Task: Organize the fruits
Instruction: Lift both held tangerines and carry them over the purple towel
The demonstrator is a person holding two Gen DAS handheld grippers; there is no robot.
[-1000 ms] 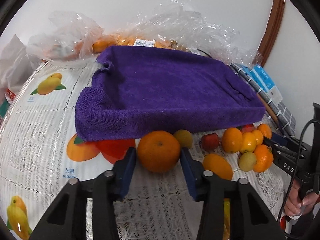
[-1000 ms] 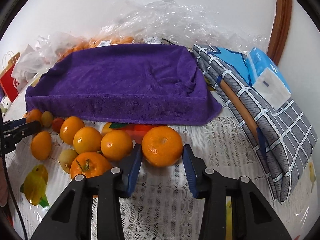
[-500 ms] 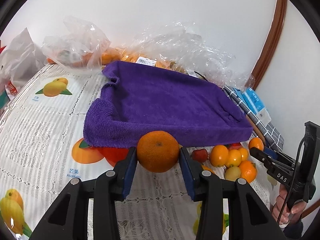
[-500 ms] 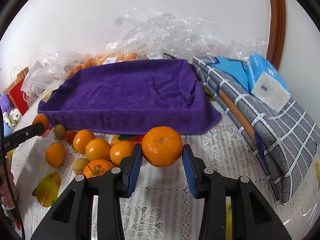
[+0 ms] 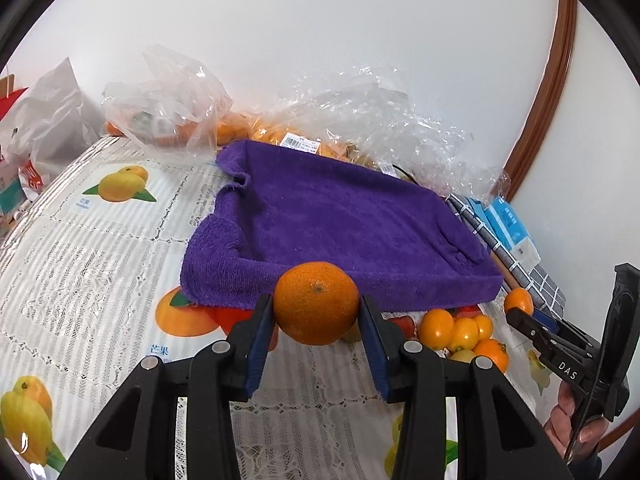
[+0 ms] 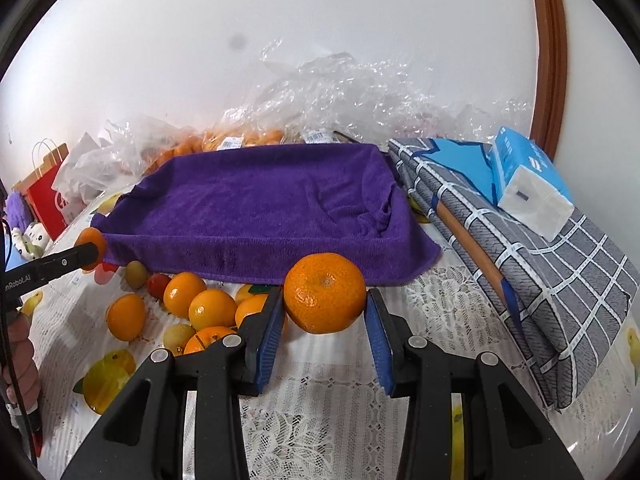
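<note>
Clearly, in the left wrist view, the left gripper (image 5: 316, 340) is clamped on an orange (image 5: 316, 303), blue pads pressed to its two sides, and the fruit hangs just in front of the near wall of the purple towel-lined tray (image 5: 340, 220). The main risk, as I judge it, is a roll-out: the orange is round and smooth, held only at two small patches, so a quick tilt could let it slip down among the loose fruit (image 5: 464, 334) that lies at the tray's near right corner. Releasing too low could also catch the tray's soft front wall and fold it. The right gripper (image 5: 524, 320) shows beside that same corner, with an orange at its tip.

From the right wrist view, the right gripper (image 6: 326, 330) likewise grips a second orange (image 6: 325, 292), just before the tray (image 6: 256, 200) and towards its right end. Both hands heading for one tray could bump each other, and two round fruits set down together may knock apart.

Under the tray lies a lace cloth (image 6: 320, 420) over a fruit-printed table cover, soft but flat. Behind the tray sit crinkled clear bags (image 6: 340, 92) holding more oranges, against a white wall. Right of the tray lie a checked folded cloth (image 6: 540, 264) and a blue tissue pack (image 6: 528, 184); left of it stands a red paper bag (image 6: 46, 196).
</note>
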